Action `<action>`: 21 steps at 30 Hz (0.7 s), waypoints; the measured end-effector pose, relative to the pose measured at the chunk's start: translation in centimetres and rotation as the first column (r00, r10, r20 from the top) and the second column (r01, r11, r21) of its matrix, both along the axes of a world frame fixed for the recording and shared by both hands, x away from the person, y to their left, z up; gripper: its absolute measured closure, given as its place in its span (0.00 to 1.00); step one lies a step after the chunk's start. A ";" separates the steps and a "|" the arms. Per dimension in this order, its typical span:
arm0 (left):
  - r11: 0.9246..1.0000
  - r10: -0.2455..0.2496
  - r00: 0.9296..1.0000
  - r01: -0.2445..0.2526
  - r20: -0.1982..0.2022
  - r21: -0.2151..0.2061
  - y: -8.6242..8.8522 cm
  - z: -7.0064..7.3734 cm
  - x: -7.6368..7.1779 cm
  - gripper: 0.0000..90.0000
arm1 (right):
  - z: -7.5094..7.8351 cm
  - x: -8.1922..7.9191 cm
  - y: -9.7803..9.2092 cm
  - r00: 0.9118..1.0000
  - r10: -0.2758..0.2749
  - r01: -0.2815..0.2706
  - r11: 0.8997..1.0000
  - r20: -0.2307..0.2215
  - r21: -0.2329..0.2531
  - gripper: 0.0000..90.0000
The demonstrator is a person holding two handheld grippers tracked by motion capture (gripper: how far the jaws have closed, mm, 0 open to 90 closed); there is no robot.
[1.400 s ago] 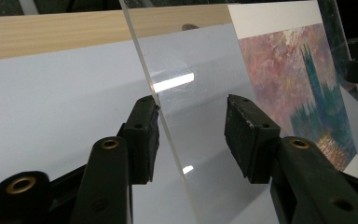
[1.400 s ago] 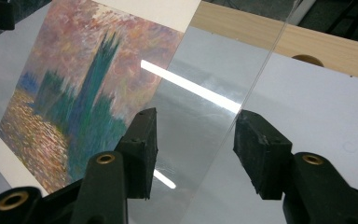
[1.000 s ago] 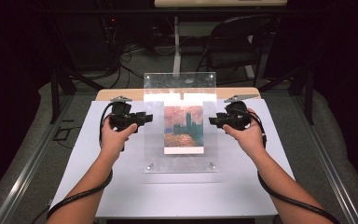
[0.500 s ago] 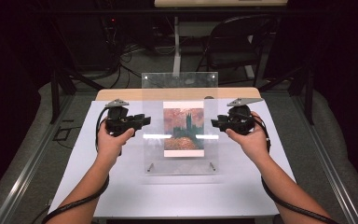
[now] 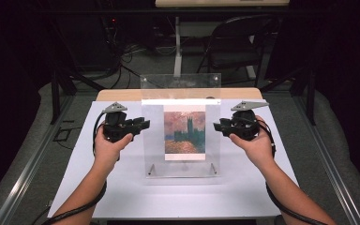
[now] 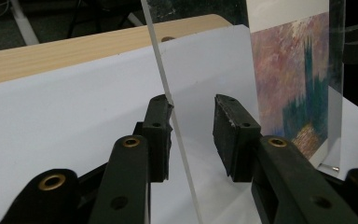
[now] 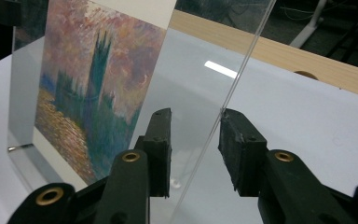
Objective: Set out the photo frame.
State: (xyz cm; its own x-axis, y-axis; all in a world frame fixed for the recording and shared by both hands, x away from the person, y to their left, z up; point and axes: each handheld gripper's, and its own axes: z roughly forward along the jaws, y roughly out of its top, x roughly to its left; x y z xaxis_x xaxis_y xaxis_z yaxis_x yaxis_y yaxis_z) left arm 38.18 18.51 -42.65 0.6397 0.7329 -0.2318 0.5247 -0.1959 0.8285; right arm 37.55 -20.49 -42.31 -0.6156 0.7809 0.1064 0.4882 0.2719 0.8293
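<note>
In the high view, a clear acrylic frame (image 5: 181, 136) is seen standing upright near the middle of the white table (image 5: 75, 187), closer to the far edge than to the near one. A painted print (image 5: 184, 132) of a dark tower under a pink sky is carried in it. A second clear sheet (image 5: 180, 80) rises behind, toward the wooden strip (image 5: 117, 94) at the far edge. The left gripper (image 5: 140, 125) is held at the frame's left side and the right gripper (image 5: 219, 125) at its right side, each gripped by a hand (image 5: 108, 145) coming in from the near edge. A folding chair (image 5: 234, 42) is seen on the floor beyond the table.

In the left gripper view, the fingers (image 6: 161, 135) are spread, with the thin edge of a clear sheet (image 6: 168, 98) passing between them. The left finger is touched by it near the tip; the right finger is apart from it. The print (image 6: 291, 79) is seen to the right.

In the right gripper view, the fingers (image 7: 240, 144) are likewise spread around a clear edge (image 7: 233, 98), which touches the right finger's tip and is apart from the left one. The print (image 7: 93, 84) is seen to the left, standing on the table.
</note>
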 end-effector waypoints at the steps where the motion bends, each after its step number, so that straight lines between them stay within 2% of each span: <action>1: 1.000 -0.006 1.000 0.006 0.006 -0.006 0.1 0.1 -0.3 0.76 | 0.0 -0.2 -0.1 1.000 0.007 -0.007 1.000 0.001 0.011 0.72; 3: 1.000 -0.013 1.000 0.013 0.014 0.000 0.1 0.2 -0.8 0.77 | 0.0 -0.7 -0.2 1.000 0.018 -0.018 1.000 -0.002 0.021 0.73; 9: 0.999 -0.036 0.999 0.036 0.038 -0.006 0.6 0.3 -2.5 0.80 | 0.1 -2.4 -0.4 0.999 0.027 -0.028 0.999 0.039 0.015 0.79; 14: 0.999 -0.042 0.998 0.043 0.057 -0.011 0.7 0.3 -3.7 0.81 | 0.2 -3.6 -0.7 0.998 0.037 -0.038 0.999 0.043 0.029 0.81; 21: 0.998 -0.054 0.997 0.056 0.054 -0.041 1.0 0.1 -4.8 0.81 | 0.1 -4.9 -0.7 0.997 0.043 -0.045 0.999 0.066 0.025 0.82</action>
